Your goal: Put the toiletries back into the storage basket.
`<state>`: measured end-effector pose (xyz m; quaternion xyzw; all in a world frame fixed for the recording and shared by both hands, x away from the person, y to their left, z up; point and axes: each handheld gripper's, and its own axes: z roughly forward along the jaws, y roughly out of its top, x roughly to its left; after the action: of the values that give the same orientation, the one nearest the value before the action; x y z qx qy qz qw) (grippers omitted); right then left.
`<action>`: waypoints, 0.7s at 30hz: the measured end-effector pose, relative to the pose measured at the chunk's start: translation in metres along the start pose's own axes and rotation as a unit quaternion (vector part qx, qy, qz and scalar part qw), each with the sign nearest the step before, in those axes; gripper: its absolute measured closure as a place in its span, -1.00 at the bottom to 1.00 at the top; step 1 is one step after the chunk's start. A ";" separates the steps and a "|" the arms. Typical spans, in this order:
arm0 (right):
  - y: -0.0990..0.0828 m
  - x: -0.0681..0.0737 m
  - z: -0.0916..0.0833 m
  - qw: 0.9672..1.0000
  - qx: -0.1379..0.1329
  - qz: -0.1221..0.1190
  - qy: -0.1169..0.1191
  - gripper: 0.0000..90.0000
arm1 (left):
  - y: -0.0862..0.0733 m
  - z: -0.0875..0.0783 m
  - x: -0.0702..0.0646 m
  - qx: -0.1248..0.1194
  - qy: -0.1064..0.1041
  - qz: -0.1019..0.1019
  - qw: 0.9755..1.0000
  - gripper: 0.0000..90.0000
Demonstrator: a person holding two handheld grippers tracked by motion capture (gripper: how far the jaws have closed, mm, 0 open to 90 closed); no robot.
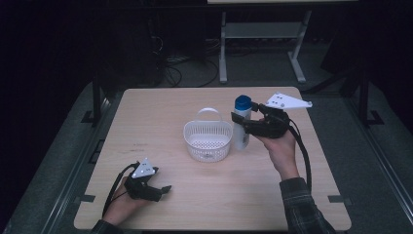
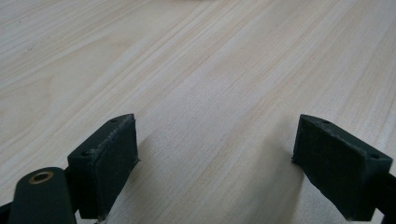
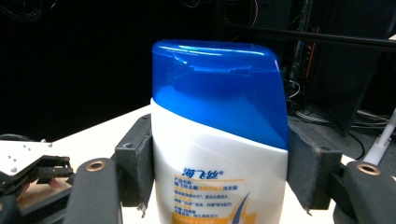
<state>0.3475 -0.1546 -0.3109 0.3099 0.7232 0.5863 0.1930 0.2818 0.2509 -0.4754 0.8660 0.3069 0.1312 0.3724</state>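
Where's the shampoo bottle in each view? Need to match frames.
High view: shampoo bottle right of centre, upright beside the white basket, held by the right gripper.
Left gripper view: not in it; open fingers over bare table.
Right gripper view: centre, clamped between both fingers.
Shared landmark: the light wooden tabletop.

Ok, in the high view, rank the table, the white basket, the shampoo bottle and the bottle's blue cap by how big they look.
1. Table: largest by far.
2. White basket.
3. Shampoo bottle, upright beside the basket, clamped in the right gripper; part of it is hidden by the jaws.
4. Blue cap: smallest.
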 end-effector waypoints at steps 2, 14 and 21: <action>0.002 0.001 0.003 1.000 0.000 -0.001 0.000 -0.24 | 0.000 0.000 0.000 0.000 0.000 0.000 1.000 -0.72; 0.011 0.005 0.020 1.000 0.001 -0.009 0.001 -0.24 | 0.000 0.000 0.000 -0.001 0.000 0.000 1.000 -0.71; 0.014 0.007 0.032 1.000 0.002 -0.012 0.000 -0.24 | 0.000 0.000 0.000 -0.001 -0.001 0.002 1.000 -0.71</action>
<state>0.3663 -0.1248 -0.3045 0.3012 0.7285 0.5822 0.1993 0.2822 0.2509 -0.4755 0.8664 0.3049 0.1313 0.3730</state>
